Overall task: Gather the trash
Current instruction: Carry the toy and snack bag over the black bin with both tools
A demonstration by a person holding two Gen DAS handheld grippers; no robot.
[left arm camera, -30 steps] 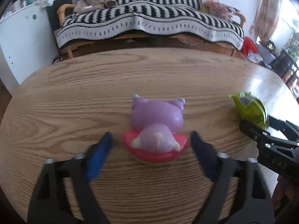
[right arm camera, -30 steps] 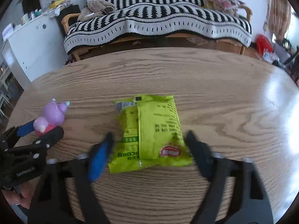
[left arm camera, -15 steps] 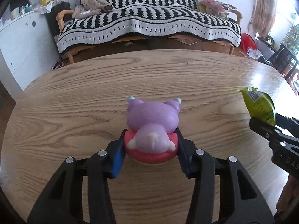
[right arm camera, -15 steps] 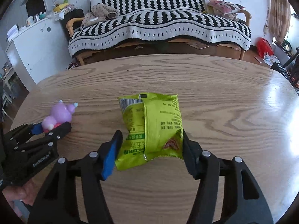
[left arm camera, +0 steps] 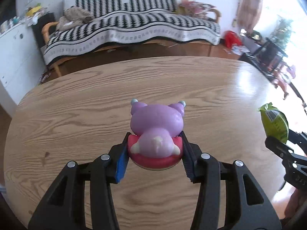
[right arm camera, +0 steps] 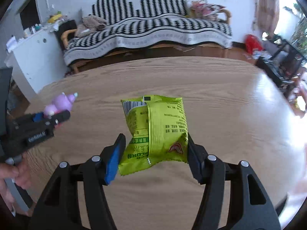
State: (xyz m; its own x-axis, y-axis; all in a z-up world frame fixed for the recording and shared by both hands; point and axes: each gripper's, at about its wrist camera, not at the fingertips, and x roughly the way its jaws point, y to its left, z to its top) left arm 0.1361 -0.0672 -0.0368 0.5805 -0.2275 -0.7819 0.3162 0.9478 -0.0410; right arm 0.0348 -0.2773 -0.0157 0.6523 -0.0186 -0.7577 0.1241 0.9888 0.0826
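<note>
Pads (left arm camera: 121, 163) hide purple toy's (left arm camera: 156, 132) red rim.

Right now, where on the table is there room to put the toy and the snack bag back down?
Almost all of the wooden table is bare: the wide stretch toward the striped sofa and the shiny right end. The only crowded bit is the near edge, where the left gripper holds the purple toy and the right gripper the green snack bag.

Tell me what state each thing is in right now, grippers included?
Left gripper: shut on the purple toy.
Purple toy: clamped, lifted off the table.
Right gripper: shut on the green snack bag.
Green snack bag: pinched, crumpled, lifted.
Wooden table: bare beneath them.
</note>
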